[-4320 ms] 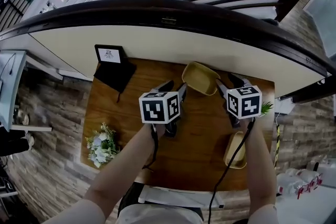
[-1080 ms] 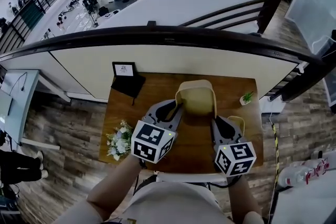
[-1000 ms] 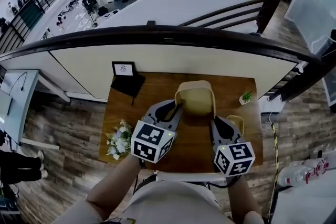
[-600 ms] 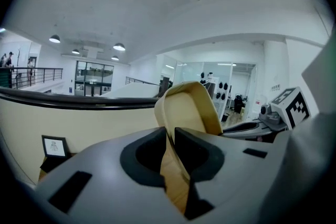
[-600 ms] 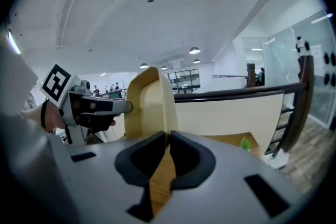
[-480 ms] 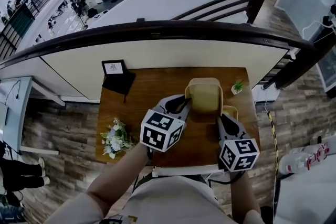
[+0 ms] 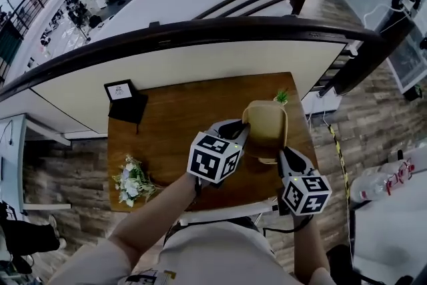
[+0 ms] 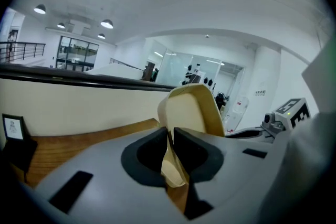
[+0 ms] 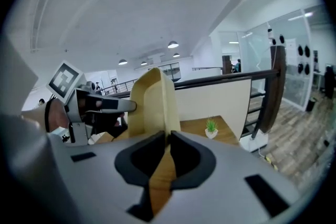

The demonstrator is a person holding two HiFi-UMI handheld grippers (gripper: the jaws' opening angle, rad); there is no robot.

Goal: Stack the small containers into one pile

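Note:
A tan container (image 7: 265, 122) hangs tilted above the right part of the wooden table (image 7: 173, 123). My left gripper (image 7: 241, 133) pinches its left rim; the jaws are closing, with the thin rim (image 8: 191, 107) between the pads of that gripper (image 8: 170, 139). Just below, a second tan container (image 7: 267, 158) shows only as a rim, mostly hidden under the first. My right gripper (image 7: 284, 153) is shut on a thin tan wall (image 9: 152, 97), seen edge-on between its pads (image 9: 168, 139). I cannot tell whether the two containers touch.
A black framed card (image 7: 120, 90) stands at the table's back left. A bunch of flowers (image 7: 133, 180) lies at the front left. A small potted plant (image 7: 280, 97) sits at the back right corner, also in the right gripper view (image 9: 211, 127). A dark railing (image 7: 200, 30) runs behind the table.
My left gripper has carried its container right and toward me, over the one at the right gripper. The right gripper has stayed near the table's front right edge.

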